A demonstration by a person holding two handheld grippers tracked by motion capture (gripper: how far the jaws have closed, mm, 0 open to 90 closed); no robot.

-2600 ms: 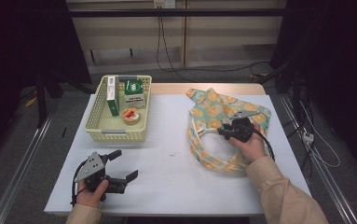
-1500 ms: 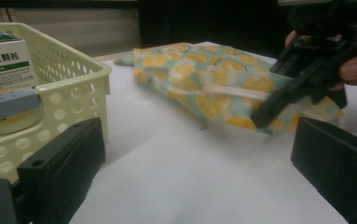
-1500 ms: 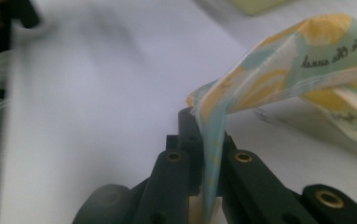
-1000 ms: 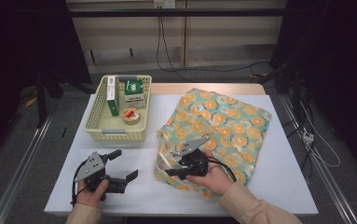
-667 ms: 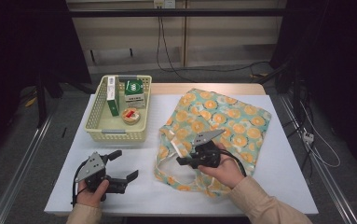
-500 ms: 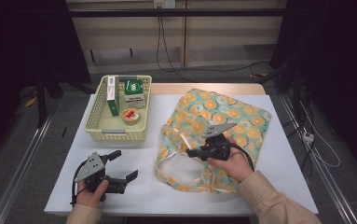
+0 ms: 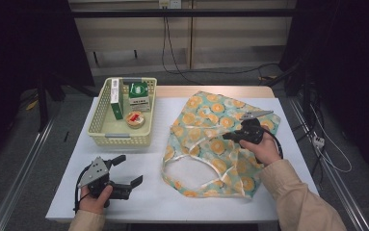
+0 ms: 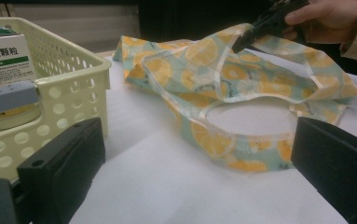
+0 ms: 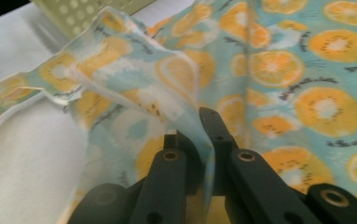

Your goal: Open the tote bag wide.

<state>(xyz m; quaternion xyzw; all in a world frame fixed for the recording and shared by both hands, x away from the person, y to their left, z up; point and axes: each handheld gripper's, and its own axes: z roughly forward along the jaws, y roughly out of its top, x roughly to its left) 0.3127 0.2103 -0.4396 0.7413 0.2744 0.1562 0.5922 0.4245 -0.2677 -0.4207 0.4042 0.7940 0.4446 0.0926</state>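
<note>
My left gripper (image 7: pixel 124 174) rests spread on the table's (image 7: pixel 148 192) near left, well apart from the bag (image 7: pixel 211 144) (orange-slice print) spread across the right half. My right gripper (image 7: pixel 230 136) pinches its upper layer, lifting it.

Right hand-held gripper (image 7: pixel 230 136) has travelled from the near left edge of the orange-print bag (image 7: pixel 220 139) back toward its right side; jaws have just been closing, now pinched on a fold of the bag's fabric; that layer is lifted and drawn rightward; the bag's mouth and handle loop (image 7: pixel 191 166) now lie opened out on the surface (image 7: pixel 148 192).
</note>
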